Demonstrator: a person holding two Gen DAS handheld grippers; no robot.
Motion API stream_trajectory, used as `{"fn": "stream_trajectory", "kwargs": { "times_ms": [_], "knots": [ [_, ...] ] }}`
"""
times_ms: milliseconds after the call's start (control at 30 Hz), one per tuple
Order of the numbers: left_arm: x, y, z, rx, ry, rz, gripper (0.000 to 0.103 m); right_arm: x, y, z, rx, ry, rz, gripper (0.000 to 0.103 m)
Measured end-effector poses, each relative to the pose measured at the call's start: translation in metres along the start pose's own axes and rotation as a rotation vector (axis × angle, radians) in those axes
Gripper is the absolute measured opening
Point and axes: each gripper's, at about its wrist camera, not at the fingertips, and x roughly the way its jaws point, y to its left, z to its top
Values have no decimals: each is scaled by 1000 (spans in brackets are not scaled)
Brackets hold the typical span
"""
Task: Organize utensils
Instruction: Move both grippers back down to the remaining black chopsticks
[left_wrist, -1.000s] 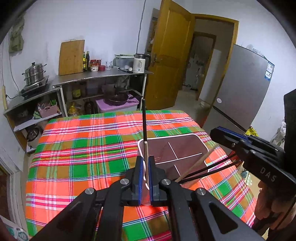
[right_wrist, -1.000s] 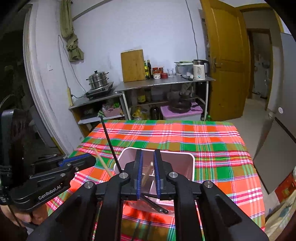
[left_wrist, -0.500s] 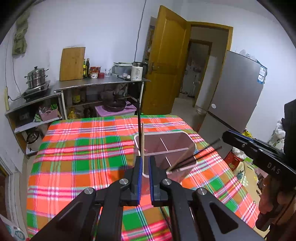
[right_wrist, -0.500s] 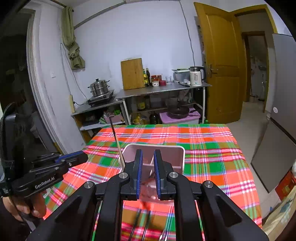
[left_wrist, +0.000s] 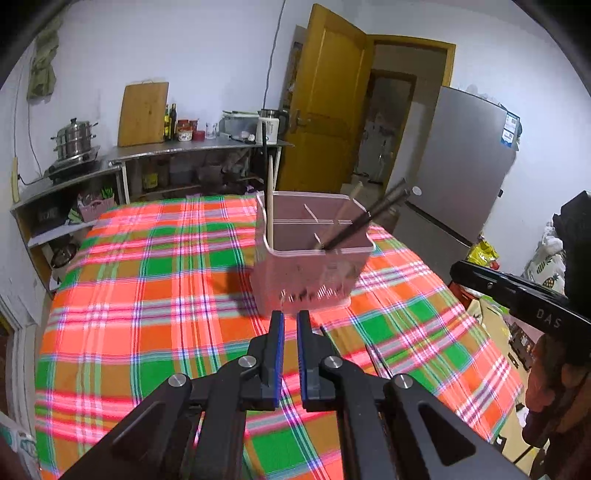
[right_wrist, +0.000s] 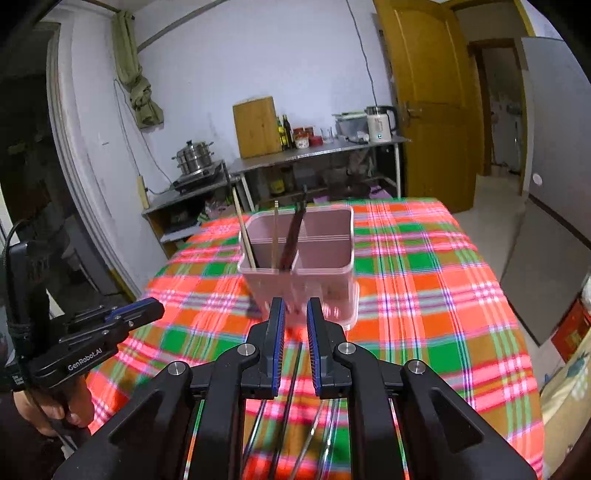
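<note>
Left wrist view first: a second ago we had a pale chopstick and a black one pinched upright in the left gripper (left_wrist: 290, 320) right over the pink caddy (left_wrist: 314, 254). Now we've backed off toward the near edge of the plaid tablecloth (left_wrist: 147, 295), jaws clenched with nothing between them. The wooden chopstick (left_wrist: 270, 199) stands nearly vertical in the caddy's near-left corner, tip up, a thin black one just behind it. The dark chopsticks (left_wrist: 369, 218) lean up and to the right from the near-right compartment. So that drop looks done.

Right wrist view: same story. Earlier the caddy filled the frame just past the right gripper (right_wrist: 295, 308); now it sits further off mid-table. Jaws are close together with a narrow gap and nothing gripped. In here the dark pair (right_wrist: 291, 236) and two pale sticks (right_wrist: 245, 232) all stand in the left-hand compartments, long axes near upright. More utensils (right_wrist: 291, 417) lie on the cloth under the gripper, running near-to-far, blurry. We'd guess those are next.
</note>
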Motion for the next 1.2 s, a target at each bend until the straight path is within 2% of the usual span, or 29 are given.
{"fn": "stream_trajectory", "kwargs": {
  "times_ms": [433,867,1200],
  "knots": [
    [5,-9,-46,-32,88,-36,5,-4,-9,-53,43,96,-6,12],
    [26,-10,-58,-63,150,-53,5,7,-11,-65,55,140,-8,12],
    [68,-18,-59,-80,223,-66,5,28,-9,-73,43,193,0,12]
  ]
}}
